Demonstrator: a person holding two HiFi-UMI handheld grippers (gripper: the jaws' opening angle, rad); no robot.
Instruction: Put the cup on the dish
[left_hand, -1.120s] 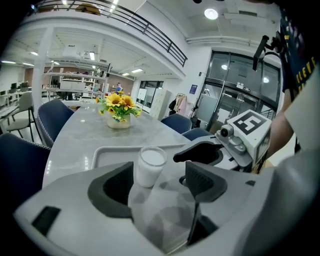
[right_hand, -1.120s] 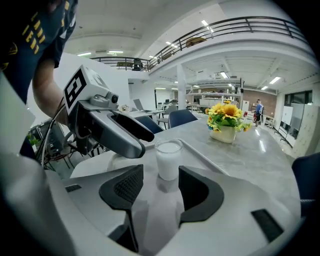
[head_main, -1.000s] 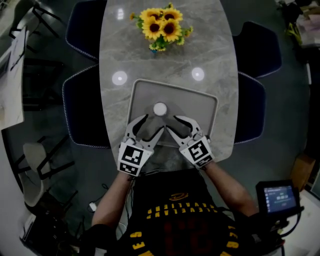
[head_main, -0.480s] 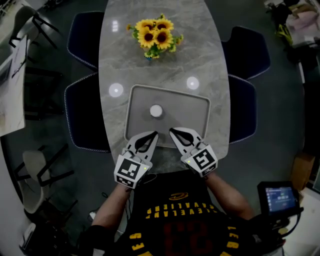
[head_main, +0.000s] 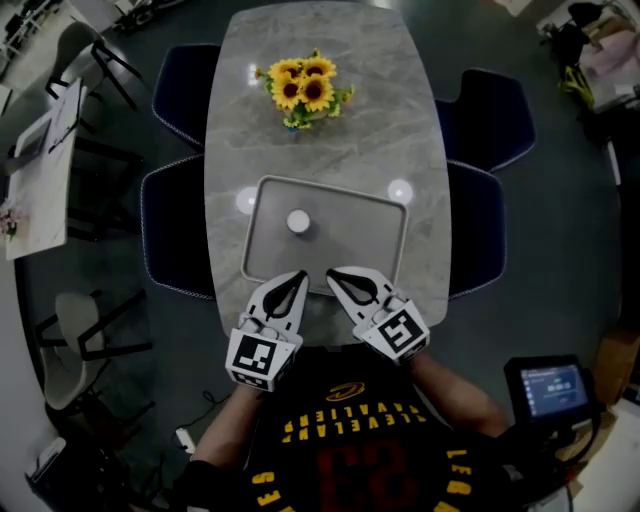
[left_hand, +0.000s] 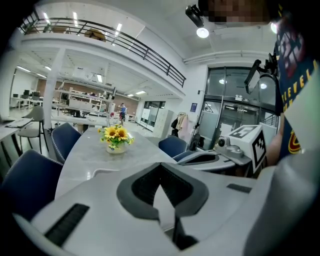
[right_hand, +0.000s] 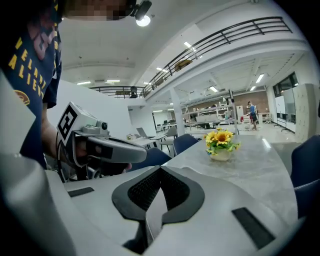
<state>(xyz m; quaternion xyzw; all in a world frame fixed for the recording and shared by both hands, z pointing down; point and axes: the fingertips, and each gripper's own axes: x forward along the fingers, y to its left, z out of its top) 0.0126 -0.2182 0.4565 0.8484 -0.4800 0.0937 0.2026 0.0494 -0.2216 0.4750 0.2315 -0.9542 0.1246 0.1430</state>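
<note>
**Entry: one small white cup, on the dish, both tools clenched and empty**

Location. The cup (head_main: 297, 221) stands straight ahead of my left tool (head_main: 298, 278), beyond its tips and clear of them. It sits inside the dish (head_main: 370, 250), a shallow grey rectangular one, towards the side that lies ahead of the left tool. My right tool (head_main: 333, 274) hangs just beside the left one, at the near rim of the dish, with the cup ahead of it and off to its left. Going by how things lie, I judge the cup is already where the task wants it.

Tools. Both are clenched tip to tip. Each tool's own view shows the dark pads meeting with nothing between them. Neither touches the cup or the dish.

Handling, as I judge it. From above the cup shows only as a small pale round, so I cannot tell its material or whether it has a handle. At that size it should be light and stiff. If the wall is glazed it would be smooth and likely slippery, and liable to chip if knocked against the dish.

Where to take hold. I would open a tool first, then close the pads on opposite sides of the wall, low enough that the cup does not tip. The squeeze should be gentle.

Also present. The desk (head_main: 330, 150) is grey marbled stone. Sunflowers (head_main: 302, 88) stand far beyond both tools.
</note>
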